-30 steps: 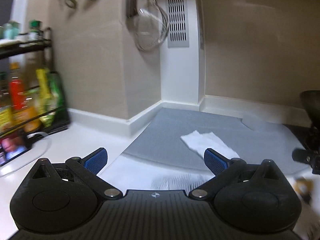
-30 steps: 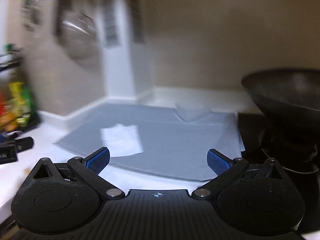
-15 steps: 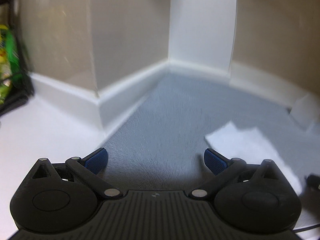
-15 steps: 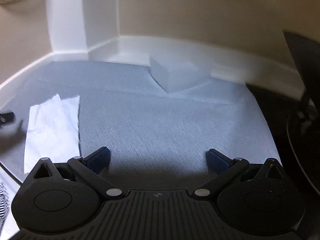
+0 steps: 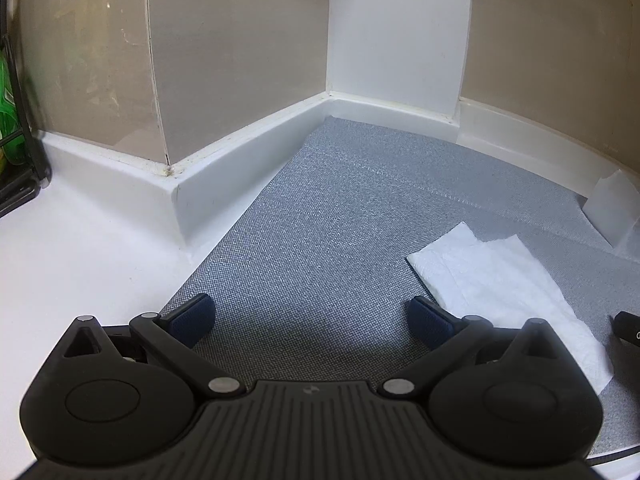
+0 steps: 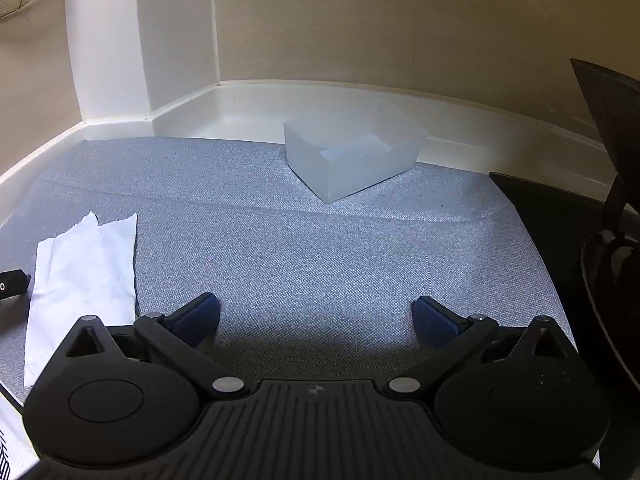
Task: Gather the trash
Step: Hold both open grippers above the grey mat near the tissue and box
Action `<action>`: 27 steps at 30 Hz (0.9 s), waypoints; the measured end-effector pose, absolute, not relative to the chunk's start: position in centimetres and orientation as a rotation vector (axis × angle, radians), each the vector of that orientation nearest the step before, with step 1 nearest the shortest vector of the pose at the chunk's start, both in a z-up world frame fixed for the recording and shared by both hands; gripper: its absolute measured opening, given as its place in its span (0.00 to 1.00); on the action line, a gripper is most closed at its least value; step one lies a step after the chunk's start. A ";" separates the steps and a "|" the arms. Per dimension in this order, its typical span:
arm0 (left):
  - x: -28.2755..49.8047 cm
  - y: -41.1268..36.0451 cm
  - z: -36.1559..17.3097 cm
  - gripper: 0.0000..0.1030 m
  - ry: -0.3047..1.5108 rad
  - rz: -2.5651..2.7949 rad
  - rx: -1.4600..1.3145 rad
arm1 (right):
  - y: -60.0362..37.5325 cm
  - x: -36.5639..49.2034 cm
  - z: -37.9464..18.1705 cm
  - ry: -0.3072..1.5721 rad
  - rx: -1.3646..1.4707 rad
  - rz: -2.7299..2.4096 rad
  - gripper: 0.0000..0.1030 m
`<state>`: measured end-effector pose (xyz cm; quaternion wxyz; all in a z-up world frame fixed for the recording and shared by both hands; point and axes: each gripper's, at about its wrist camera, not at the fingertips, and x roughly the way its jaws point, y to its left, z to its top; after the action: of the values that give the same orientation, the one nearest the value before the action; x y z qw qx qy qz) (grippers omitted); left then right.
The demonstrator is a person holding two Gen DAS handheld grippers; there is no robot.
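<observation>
A flat white paper tissue [image 5: 500, 280] lies on a grey woven mat [image 5: 328, 232]. In the left wrist view it is just right of my open left gripper [image 5: 308, 318], whose right fingertip nearly touches its near edge. In the right wrist view the same tissue [image 6: 84, 276] lies left of my open right gripper [image 6: 316, 318], which holds nothing. A frosted translucent plastic bin [image 6: 352, 156] stands on the mat [image 6: 320, 240] near the back wall, ahead of the right gripper. Its corner [image 5: 612, 208] shows at the right edge of the left wrist view.
White skirting and beige walls close the corner behind the mat. A black pan and stove [image 6: 608, 240] rise at the right. A wire rack with green packets [image 5: 12, 120] stands far left. The other gripper's black tip [image 5: 628, 328] shows at the right edge; white counter [image 5: 80, 264] spreads left.
Both grippers dropped and moved forward over the mat, so the tissue and bin loom larger. Hanging utensils and most of the rack left view. Both stayed open.
</observation>
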<state>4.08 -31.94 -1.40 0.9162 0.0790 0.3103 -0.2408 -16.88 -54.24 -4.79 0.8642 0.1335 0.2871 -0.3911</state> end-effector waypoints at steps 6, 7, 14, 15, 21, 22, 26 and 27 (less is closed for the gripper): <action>4.1 -31.9 -1.4 1.00 0.639 -0.496 0.162 | -54.3 -16.9 -4.8 0.605 0.276 -0.823 1.00; 4.1 -31.9 -1.4 1.00 0.639 -0.496 0.162 | -54.3 -16.9 -4.8 0.605 0.276 -0.823 1.00; 4.1 -31.9 -1.4 1.00 0.639 -0.496 0.162 | -54.2 -17.0 -4.8 0.604 0.276 -0.823 1.00; 4.1 -31.9 -1.4 1.00 0.639 -0.496 0.162 | -54.2 -17.0 -4.8 0.604 0.276 -0.823 1.00; 4.1 -31.9 -1.4 1.00 0.639 -0.496 0.162 | -54.2 -17.0 -4.8 0.604 0.275 -0.823 1.00; 4.1 -31.9 -1.4 1.00 0.639 -0.496 0.162 | -54.2 -17.0 -4.8 0.604 0.275 -0.823 1.00; 4.1 -31.9 -1.4 1.00 0.638 -0.496 0.162 | -54.2 -17.1 -4.8 0.604 0.275 -0.823 1.00; 4.1 -31.9 -1.4 1.00 0.638 -0.496 0.162 | -54.2 -17.1 -4.8 0.604 0.275 -0.823 1.00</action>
<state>4.06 -31.94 -1.40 0.9162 0.0789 0.3103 -0.2411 -17.05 -54.20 -4.81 0.8635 0.1314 0.2881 -0.3926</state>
